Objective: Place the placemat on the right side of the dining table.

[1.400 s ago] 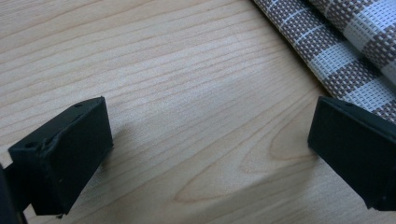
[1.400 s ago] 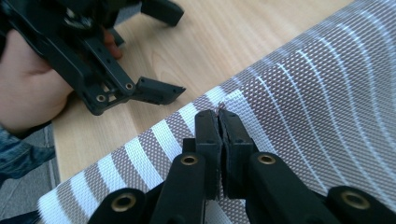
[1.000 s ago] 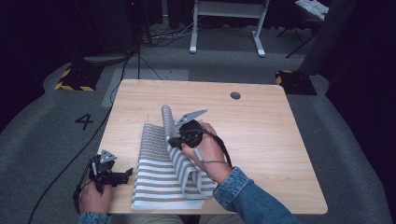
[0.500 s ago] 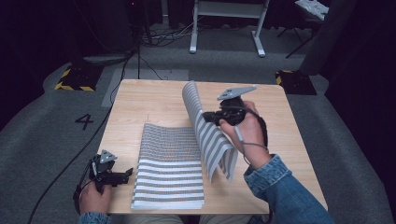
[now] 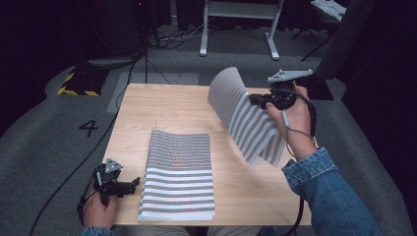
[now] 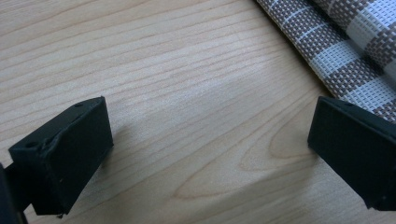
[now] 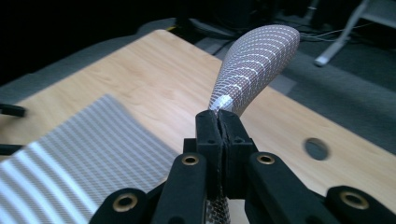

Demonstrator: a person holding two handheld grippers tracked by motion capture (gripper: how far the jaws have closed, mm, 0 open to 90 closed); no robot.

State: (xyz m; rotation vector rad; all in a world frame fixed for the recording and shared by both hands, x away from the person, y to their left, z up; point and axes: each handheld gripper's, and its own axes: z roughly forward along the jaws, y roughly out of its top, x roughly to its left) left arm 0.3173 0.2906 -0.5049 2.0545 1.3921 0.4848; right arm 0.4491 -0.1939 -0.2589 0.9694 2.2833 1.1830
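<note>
The wooden counter carries a stack of striped woven mats lying flat toward its 6 o'clock edge in the high view, a little left of the middle. A small round hole sits in the counter's surface near its far side, seen from the right gripper view.

One striped mat hangs in the air at about 2 o'clock from the stack, well apart from it, curved into an arch with its lower edge drooping toward the counter. The right tongs are clamped on that mat's edge; in the right gripper view the two black jaws meet on the weave, and the mat curls up and away beyond them. The person's hand and a blue denim sleeve come in from 5 o'clock.

The left tongs rest at the counter's 7 o'clock corner, just beside the stack's left edge. In the left gripper view their jaws stand wide apart over bare wood, nothing between them, with the stack's edge at 2 o'clock.
</note>
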